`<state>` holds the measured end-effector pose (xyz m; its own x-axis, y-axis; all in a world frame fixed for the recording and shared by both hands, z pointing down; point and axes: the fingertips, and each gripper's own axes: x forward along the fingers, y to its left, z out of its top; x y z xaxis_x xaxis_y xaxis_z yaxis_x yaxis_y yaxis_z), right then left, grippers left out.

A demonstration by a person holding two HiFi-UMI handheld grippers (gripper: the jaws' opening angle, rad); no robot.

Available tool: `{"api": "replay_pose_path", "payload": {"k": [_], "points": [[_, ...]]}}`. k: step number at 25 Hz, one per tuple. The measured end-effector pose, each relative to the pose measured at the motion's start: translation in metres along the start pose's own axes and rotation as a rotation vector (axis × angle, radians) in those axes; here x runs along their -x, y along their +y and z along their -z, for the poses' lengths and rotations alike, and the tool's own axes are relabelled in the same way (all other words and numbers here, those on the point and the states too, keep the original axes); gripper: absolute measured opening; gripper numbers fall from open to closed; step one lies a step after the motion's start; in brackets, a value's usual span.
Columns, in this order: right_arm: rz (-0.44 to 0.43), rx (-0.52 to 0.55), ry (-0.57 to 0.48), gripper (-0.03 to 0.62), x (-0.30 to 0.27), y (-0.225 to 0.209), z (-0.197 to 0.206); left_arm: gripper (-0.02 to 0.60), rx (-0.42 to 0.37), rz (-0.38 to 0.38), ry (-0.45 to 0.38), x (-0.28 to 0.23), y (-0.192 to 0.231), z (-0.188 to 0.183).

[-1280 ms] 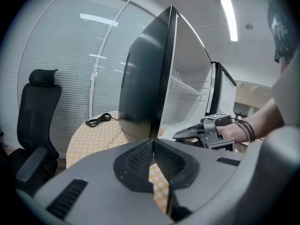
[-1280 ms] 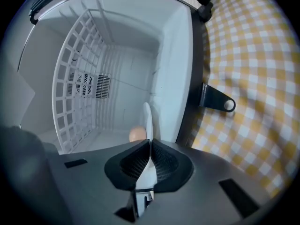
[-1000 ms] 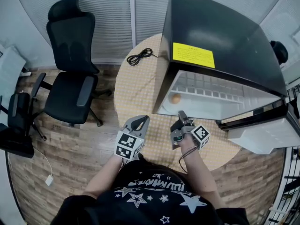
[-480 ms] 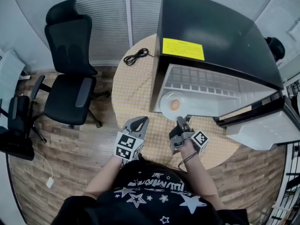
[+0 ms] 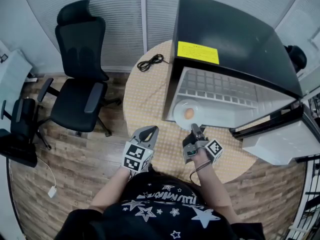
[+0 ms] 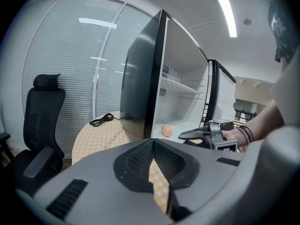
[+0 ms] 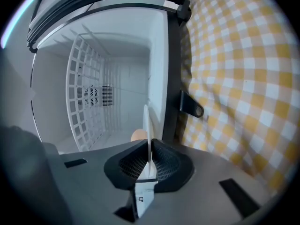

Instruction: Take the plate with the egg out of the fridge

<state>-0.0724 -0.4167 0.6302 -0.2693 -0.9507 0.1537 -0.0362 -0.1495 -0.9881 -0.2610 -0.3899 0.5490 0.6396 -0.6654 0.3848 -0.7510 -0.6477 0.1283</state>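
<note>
Plate (image 5: 178,111) with egg (image 5: 189,113) sits half out of fridge (image 5: 235,34) at mid-frame, its rim between the just-opening jaws of the right hand-held gripper (image 5: 195,129); left hand-held gripper (image 5: 149,130) closed, empty; clearing onto desk (image 5: 145,94) remains.

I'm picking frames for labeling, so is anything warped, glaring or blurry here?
Head view: heavy fisheye, the fridge edges bow, but sharp. Left gripper view: ceiling light glares, corners go black. Right gripper view: plate rim up close looks soft.

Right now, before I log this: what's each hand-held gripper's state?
Left hand-held gripper: closed, empty.
Right hand-held gripper: gripping the plate by its rim, jaws beginning to open.
</note>
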Motion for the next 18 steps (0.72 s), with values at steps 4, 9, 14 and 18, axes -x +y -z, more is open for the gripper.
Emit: {"api": "replay_pose_path", "payload": {"k": [4,9,14,18], "points": [[-0.028,-0.016,0.019,0.041,0.01,0.01,0.001,0.008,0.002,-0.021,-0.002,0.002,-0.004,0.0],[-0.075,0.032,0.078,0.041,0.029,0.023,-0.011,0.008,0.004,-0.038,-0.002,0.002,-0.024,0.002],[-0.04,0.061,0.129,0.041,0.057,0.018,-0.026,0.008,0.01,-0.05,0.011,-0.003,-0.054,0.003],[-0.012,0.024,0.149,0.041,0.087,0.006,-0.041,0.008,-0.01,-0.029,0.025,-0.01,-0.096,0.003]]}}
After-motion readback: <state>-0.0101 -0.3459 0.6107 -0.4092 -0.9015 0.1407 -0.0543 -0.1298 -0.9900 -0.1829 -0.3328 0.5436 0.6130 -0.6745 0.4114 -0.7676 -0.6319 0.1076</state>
